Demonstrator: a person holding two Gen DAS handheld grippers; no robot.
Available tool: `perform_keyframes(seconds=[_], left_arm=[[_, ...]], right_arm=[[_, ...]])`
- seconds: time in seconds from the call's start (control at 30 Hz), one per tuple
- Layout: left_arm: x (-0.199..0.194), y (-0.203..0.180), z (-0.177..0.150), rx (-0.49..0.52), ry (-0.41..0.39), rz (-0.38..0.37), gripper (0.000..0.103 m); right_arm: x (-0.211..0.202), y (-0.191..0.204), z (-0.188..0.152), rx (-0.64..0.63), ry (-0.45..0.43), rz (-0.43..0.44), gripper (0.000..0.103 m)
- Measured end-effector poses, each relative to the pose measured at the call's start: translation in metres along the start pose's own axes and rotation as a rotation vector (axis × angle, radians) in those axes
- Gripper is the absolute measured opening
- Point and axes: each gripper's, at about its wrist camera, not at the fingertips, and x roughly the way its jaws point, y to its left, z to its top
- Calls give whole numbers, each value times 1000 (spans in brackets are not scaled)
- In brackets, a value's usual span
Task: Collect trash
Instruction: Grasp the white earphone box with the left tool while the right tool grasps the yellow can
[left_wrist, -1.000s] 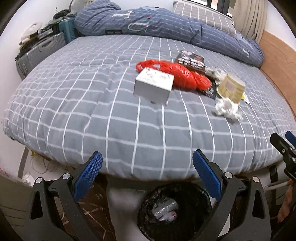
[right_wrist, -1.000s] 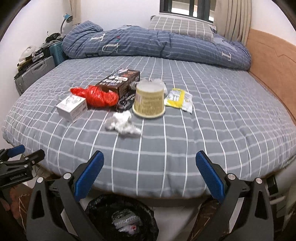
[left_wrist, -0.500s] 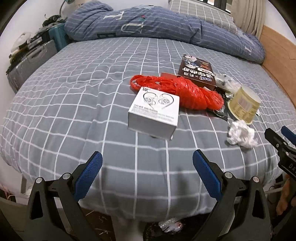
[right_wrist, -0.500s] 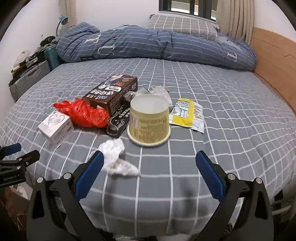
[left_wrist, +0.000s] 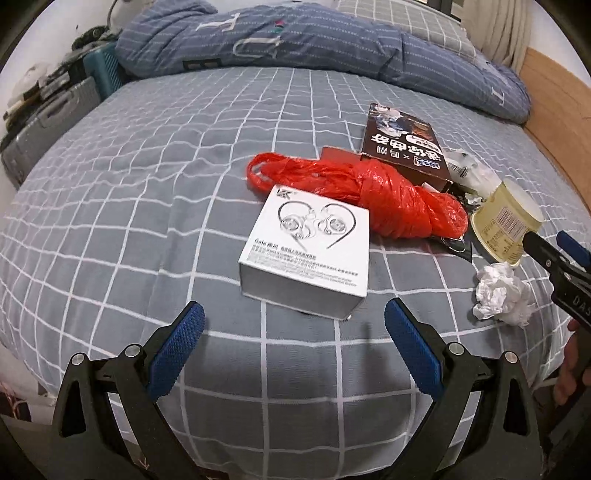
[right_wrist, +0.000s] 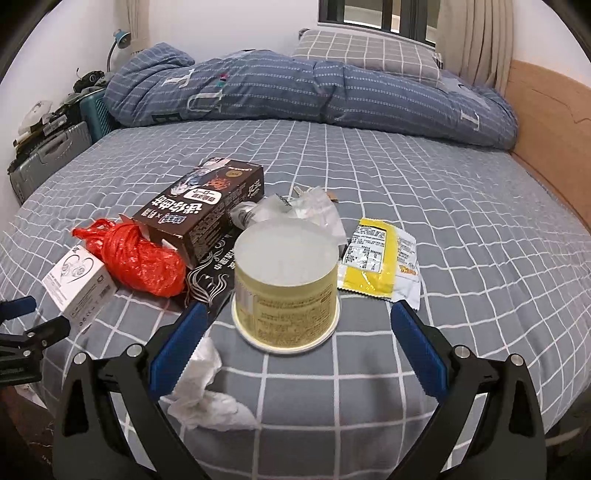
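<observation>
1. Left gripper (left_wrist: 293, 325): jaws spread wide, nothing between pads, hovering over near edge of the grey checked bed (left_wrist: 147, 177).
2. White earphone box (left_wrist: 308, 254) directly ahead at 12 o'clock of left gripper, lying flat, just short of the fingertips, not touching.
3. Red plastic bag (left_wrist: 373, 192), knotted & crumpled, at 1 o'clock behind the box, touching its far edge.
4. Dark brown carton (left_wrist: 404, 147) w/ printed characters, further back at 1 o'clock, partly under the bag end.
5. Right gripper (right_wrist: 295, 328): also spread wide, empty, aimed at the trash cluster.
6. Yellow paper cup (right_wrist: 286, 291), upside down, rim on the sheet, dead ahead at 12 o'clock between the right fingers' line, not gripped.
7. Crumpled white tissue (right_wrist: 207, 402) at 7 o'clock of the cup, partly hidden behind right gripper's left finger.
8. Yellow snack wrapper (right_wrist: 380, 262) flat at 2 o'clock of cup, just beside it.
9. Clear plastic wrap (right_wrist: 295, 210) at 12 o'clock behind cup, partly blocked by it.
10. Black printed sachet (right_wrist: 210, 277) at 10 o'clock of cup, tucked under carton.
11. Further off: rolled blue quilt (right_wrist: 314, 92) & checked pillow (right_wrist: 365, 51) at head of bed; grey suitcase (right_wrist: 48, 155) at 9 o'clock beside bed; wooden headboard (right_wrist: 546, 122) at 3 o'clock.
12. Nothing between either gripper & its nearest item.
</observation>
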Motion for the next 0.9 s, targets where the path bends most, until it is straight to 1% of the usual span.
perform_keyframes(seconds=[0.17, 0.23, 0.37, 0.47, 0.53, 0.57, 0.63, 0.67, 0.77, 0.9], left_arm=[[7, -1, 4, 5, -2, 8, 96], [9, -2, 7, 13, -9, 13, 96], [15, -2, 13, 1, 0, -2, 96], [18, -3, 18, -3, -1, -21, 95], [21, -5, 21, 2, 3, -25, 88], [23, -6, 22, 3, 13, -30, 83], [27, -7, 23, 5, 15, -14, 75], [28, -6, 24, 4, 13, -18, 75], [26, -4, 23, -5, 9, -24, 74], [16, -1, 20, -20, 2, -24, 74]], right_arm=[[6, -2, 7, 12, 0, 6, 95], [9, -2, 8, 15, 1, 30, 95], [18, 2, 10, 7, 11, 39, 95], [23, 3, 13, 15, 14, 44, 90], [27, 3, 16, 28, 22, 48, 84], [29, 3, 17, 34, 25, 53, 83], [32, 5, 19, 35, 34, 57, 68], [33, 6, 20, 26, 32, 46, 68], [30, 5, 21, 37, 23, 49, 67], [16, 8, 22, 27, -6, 32, 67]])
